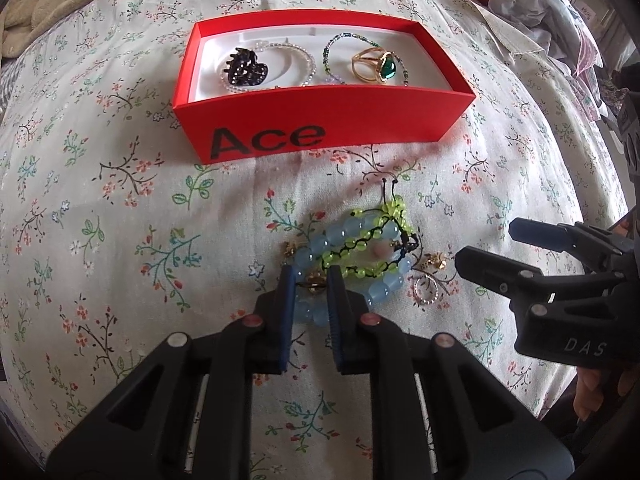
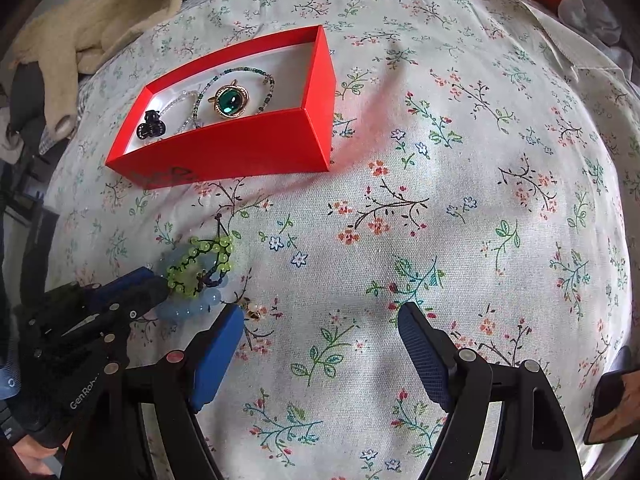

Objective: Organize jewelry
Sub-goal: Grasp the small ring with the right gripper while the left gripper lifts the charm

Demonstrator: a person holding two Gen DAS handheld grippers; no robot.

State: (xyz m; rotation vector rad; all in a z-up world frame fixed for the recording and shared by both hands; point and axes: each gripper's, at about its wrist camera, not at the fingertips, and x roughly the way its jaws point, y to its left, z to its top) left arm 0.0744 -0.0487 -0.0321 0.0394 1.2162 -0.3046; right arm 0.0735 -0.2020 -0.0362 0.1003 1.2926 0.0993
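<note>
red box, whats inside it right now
Inside the red box: a black hair claw, a clear bead bracelet, a green seed-bead strand and a gold ring with a green stone, on a white liner. The near wall hides the bracelets' lower edges.

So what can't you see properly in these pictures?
- Left wrist view: the left gripper covers part of the blue bead bracelet, so its grip is unclear.
- Same view: the red box front wall hides the clear bead bracelet's near edge.
- Right wrist view: gold earring too small.
</note>
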